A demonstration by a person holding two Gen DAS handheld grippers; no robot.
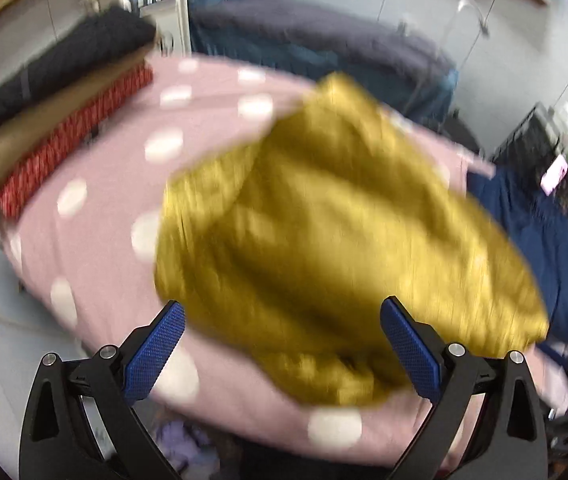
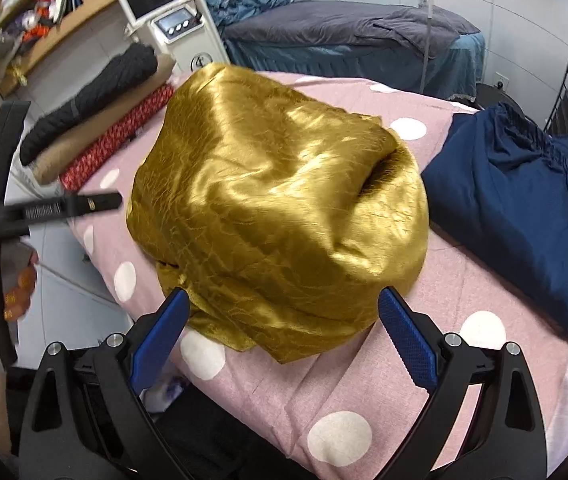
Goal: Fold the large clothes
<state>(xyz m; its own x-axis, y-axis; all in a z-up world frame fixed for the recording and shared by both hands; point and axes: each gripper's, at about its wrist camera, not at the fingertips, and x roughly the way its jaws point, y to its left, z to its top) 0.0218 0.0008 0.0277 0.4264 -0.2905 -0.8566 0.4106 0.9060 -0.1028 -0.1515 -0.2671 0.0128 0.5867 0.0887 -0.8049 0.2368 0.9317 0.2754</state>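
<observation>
A shiny gold satin garment [image 2: 276, 208] lies bunched in a heap on the pink polka-dot bed cover [image 2: 363, 392]. It also shows in the left wrist view [image 1: 323, 240], blurred by motion. My right gripper [image 2: 284, 312] is open and empty, its blue pads at the garment's near edge. My left gripper [image 1: 282, 320] is open and empty above the garment's near side. The left gripper's body shows at the left of the right wrist view [image 2: 24, 212], held by a hand.
A folded navy garment [image 2: 523, 216] lies on the bed's right side. Rolled dark, tan and red fabrics [image 2: 96, 120] lie along the left edge. A second bed [image 2: 343, 36], a white machine with a screen [image 2: 172, 12] and shelves stand behind.
</observation>
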